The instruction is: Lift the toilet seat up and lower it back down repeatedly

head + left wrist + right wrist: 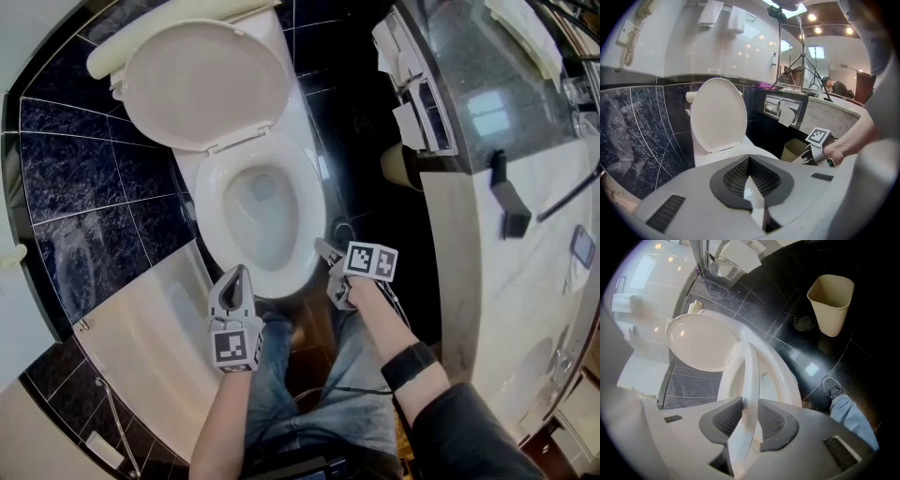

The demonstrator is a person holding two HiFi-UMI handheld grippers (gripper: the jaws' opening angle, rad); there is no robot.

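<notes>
The white toilet (246,141) has its lid (206,84) standing up against the tank. The seat (214,217) lies over the bowl. My right gripper (328,255) is at the seat's front right edge. In the right gripper view the seat rim (751,376) runs edge-on between the two dark pads, which press on it from both sides, so my right gripper (750,416) is shut on it. There the seat stands slightly apart from the bowl rim (780,376). My left gripper (239,274) hovers in front of the bowl, shut and holding nothing (751,187).
A beige waste bin (830,298) and a floor drain (804,323) sit on the dark tiles right of the toilet. A stone counter (525,281) with paper holders (412,94) runs along the right. A bathtub edge (141,319) is at the left. The person's shoe (834,389) is near the bowl.
</notes>
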